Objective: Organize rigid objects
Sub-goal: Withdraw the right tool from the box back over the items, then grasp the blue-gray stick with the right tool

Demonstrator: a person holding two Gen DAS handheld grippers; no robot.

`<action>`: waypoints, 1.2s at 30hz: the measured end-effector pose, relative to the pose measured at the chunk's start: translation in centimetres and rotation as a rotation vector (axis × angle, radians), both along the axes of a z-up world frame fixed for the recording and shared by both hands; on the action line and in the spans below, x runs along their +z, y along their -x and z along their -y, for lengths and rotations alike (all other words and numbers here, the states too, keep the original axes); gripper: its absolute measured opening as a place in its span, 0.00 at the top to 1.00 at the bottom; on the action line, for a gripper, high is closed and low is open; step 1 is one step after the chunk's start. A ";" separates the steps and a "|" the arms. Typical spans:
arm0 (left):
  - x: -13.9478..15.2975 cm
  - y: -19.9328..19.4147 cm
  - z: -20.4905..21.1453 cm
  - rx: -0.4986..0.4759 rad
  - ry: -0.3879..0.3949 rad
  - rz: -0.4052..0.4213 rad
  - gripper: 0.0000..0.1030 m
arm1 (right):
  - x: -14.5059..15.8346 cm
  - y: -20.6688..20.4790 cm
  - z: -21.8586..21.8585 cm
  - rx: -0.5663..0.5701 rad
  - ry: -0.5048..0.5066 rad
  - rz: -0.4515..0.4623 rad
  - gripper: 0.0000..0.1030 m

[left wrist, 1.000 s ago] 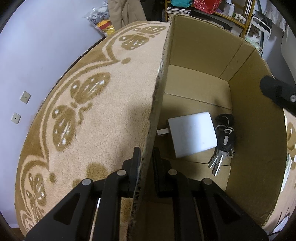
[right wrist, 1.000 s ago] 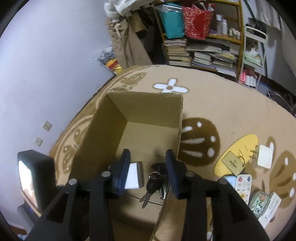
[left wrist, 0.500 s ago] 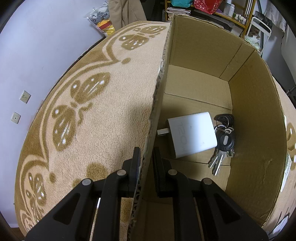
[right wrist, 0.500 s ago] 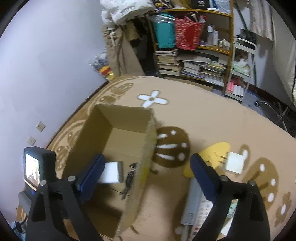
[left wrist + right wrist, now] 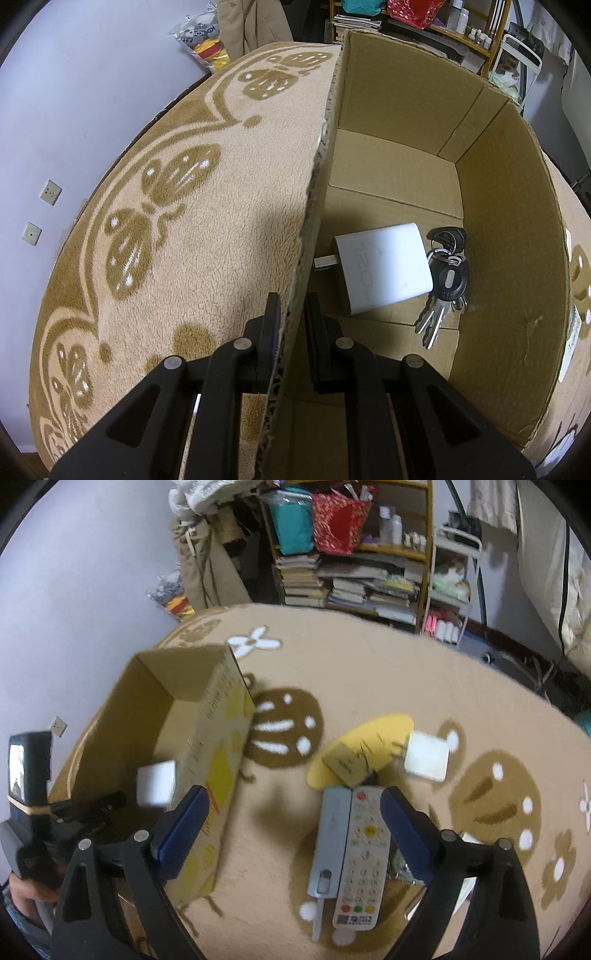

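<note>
The left tongs (image 5: 290, 314) pinch the wall of the cardboard box (image 5: 509, 258) and hold it steady. Just past them, inside the box, lie one white charger (image 5: 384, 267) and one bunch of keys (image 5: 445, 282). The right tongs (image 5: 295, 823) are spread wide and empty above the rug (image 5: 369, 672). The step looks like going for the next thing. Between their tips lie two remotes, one white (image 5: 364, 853) and one grey (image 5: 330, 842). Just beyond sit one brown tag (image 5: 347, 762) and one white square block (image 5: 426, 757). Next they should drop over one remote and squeeze.
</note>
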State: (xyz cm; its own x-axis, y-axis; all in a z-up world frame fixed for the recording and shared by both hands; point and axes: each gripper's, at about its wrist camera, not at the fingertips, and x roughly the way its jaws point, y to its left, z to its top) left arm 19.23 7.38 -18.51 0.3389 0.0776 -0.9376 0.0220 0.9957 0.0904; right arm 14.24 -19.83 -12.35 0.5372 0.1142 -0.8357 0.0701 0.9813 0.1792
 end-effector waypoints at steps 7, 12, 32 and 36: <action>0.0 0.0 0.0 0.000 0.000 0.000 0.89 | -2.3 0.4 1.0 -0.020 -0.034 -0.051 0.04; 0.0 0.1 0.0 0.001 0.001 -0.001 0.89 | -3.7 0.4 1.1 -0.023 -0.081 -0.080 0.07; 0.1 0.0 0.0 -0.004 0.002 -0.002 0.88 | -7.8 -0.4 0.9 -0.011 -0.159 -0.199 0.16; 0.1 0.0 0.0 -0.002 0.008 -0.001 0.88 | -8.1 -0.7 1.0 -0.018 -0.151 -0.208 0.16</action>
